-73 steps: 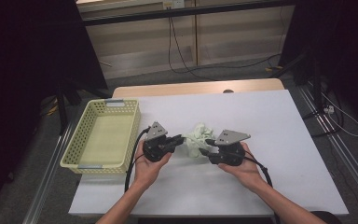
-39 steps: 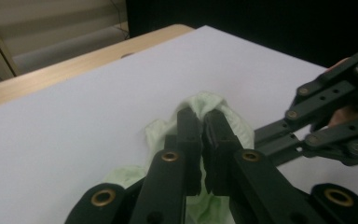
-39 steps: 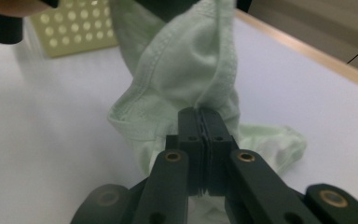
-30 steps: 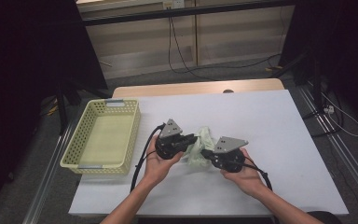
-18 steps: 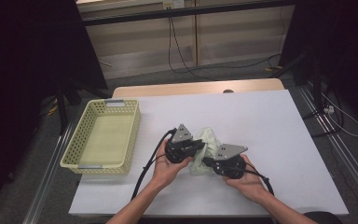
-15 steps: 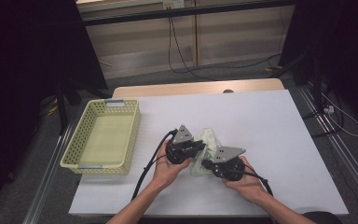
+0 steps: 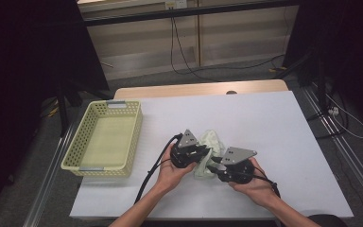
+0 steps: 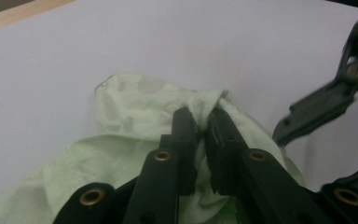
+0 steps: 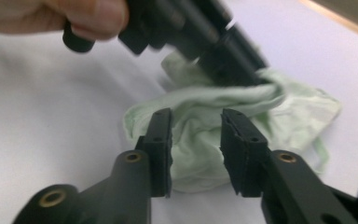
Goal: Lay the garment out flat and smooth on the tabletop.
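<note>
A crumpled pale green cloth [image 7: 210, 152] is seen lying on the white table [image 7: 283, 132], near its front edge and well apart from the yellow perforated basket [image 7: 105, 138] at the left. The left gripper [image 7: 199, 153] is found nearly closed, its jaws pinching a raised fold of the cloth [image 8: 135, 121]; a slight widening of those jaws has just been recorded, with the fabric caught between them. The right gripper [image 7: 212, 168] is observed with jaws parted, having just been opening; the cloth [image 9: 205, 135] is seen lying beyond the gap, and no pad contact is noted. Both grippers are held just beside each other over the cloth.
</note>
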The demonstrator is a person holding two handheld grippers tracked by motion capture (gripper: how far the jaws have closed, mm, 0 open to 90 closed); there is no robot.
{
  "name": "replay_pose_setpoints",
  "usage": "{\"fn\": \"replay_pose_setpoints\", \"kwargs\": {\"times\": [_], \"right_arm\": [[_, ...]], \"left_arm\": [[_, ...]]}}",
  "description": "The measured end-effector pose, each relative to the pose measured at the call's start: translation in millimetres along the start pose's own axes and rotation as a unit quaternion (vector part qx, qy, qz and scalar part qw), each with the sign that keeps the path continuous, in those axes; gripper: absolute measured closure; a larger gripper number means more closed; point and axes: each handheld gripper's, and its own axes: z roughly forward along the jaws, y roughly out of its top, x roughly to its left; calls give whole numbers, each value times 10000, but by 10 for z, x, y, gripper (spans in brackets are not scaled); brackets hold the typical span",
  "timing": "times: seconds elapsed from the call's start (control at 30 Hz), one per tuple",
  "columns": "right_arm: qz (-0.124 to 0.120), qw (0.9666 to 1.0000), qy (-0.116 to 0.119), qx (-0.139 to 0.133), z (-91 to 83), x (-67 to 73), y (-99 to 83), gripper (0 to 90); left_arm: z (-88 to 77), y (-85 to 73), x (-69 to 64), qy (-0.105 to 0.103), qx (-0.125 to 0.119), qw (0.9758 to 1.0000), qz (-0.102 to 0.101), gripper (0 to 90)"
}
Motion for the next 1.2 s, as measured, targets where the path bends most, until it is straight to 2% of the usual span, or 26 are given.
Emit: {"fn": "replay_pose_setpoints", "kwargs": {"times": [0.17, 0.27, 0.33, 0.57, 0.67, 0.77, 0.9, 1.07, 1.2], "right_arm": [[222, 9995, -201, -117, -95, -87, -5, 511], [368, 9988, -291, -167, -125, -150, -7, 436], [461, 9983, -293, -205, -140, -190, -6, 425], [649, 9965, -344, -391, -173, -280, 38, 515], [726, 9956, -368, -468, -191, -317, 63, 552], [779, 9952, -343, -492, -195, -342, 94, 590], [788, 9952, -317, -476, -162, -352, 141, 628], [702, 9964, -300, -366, -39, -375, 225, 645], [591, 9975, -242, -317, 84, -381, 354, 650]], "left_arm": [[15, -9, -19, -15, 8, 10000, 8, 785], [4, -11, -2, 17, -5, 10000, -97, 707], [-20, -12, 6, 19, 5, 10000, -74, 682], [-146, -45, 25, 165, -53, 9997, -172, 492], [-239, -54, 37, 256, -79, 9993, -250, 385], [-342, -65, 39, 308, -195, 9986, -394, 333], [-476, -131, 25, 349, -129, 9988, -322, 323], [-611, -264, -15, 179, -91, 9991, -386, 356], [-644, -321, -72, 42, -95, 9992, -392, 367]]}}
